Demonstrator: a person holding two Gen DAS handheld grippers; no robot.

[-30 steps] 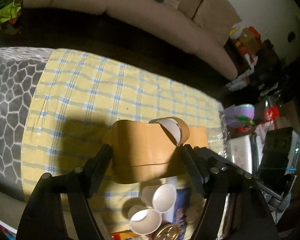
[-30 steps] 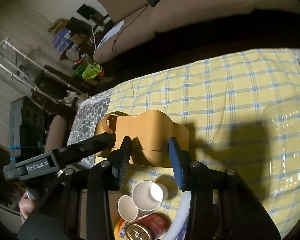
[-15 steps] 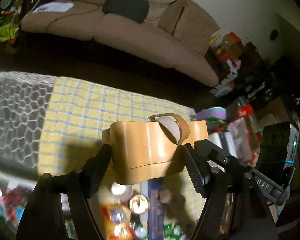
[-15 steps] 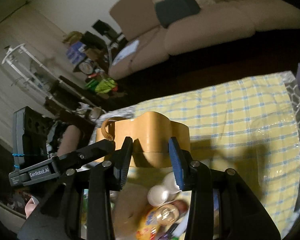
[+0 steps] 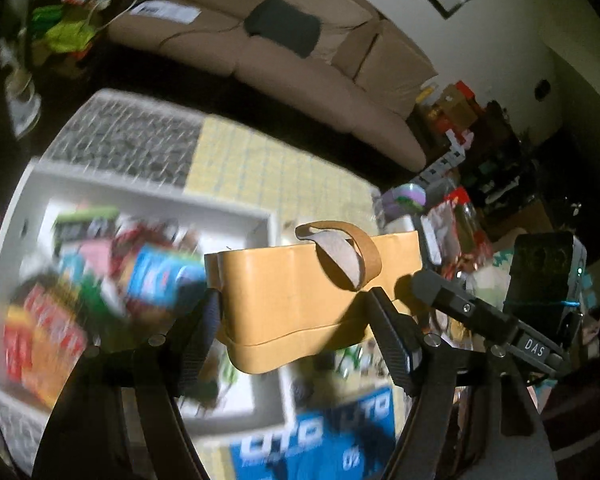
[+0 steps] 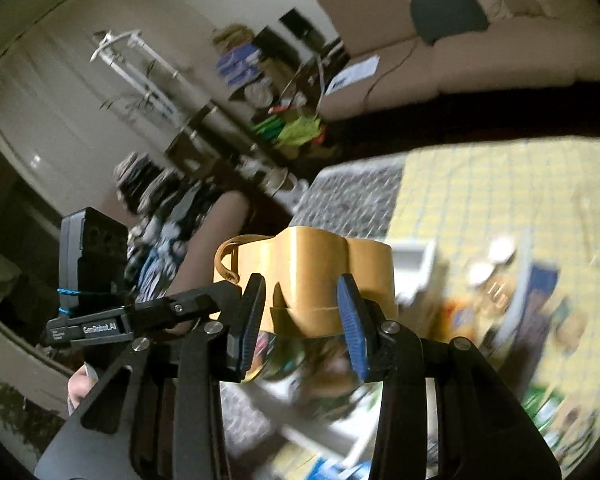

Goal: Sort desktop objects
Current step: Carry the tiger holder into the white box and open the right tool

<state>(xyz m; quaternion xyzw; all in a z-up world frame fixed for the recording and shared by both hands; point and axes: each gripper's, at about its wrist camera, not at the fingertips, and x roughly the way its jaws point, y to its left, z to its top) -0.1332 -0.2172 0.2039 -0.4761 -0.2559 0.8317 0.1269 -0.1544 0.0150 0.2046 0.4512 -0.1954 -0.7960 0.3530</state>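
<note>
Sorting looks partly done: the white bin (image 5: pixel 266 216) at left already holds packets. Both the left gripper (image 5: pixel 296 312) and right gripper (image 6: pixel 300 300) clamp the tan holder (image 5: pixel 300 292) midair; placing it remains.

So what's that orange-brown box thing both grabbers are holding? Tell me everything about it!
The tan box looks like smooth leather or plastic with wavy, bumpy sides and a seam near its bottom. A loop strap sticks up from one end. It is upright, in the air above the white tray of snacks. The left gripper squeezes its long sides; the right gripper pinches a bump at one end.
</note>
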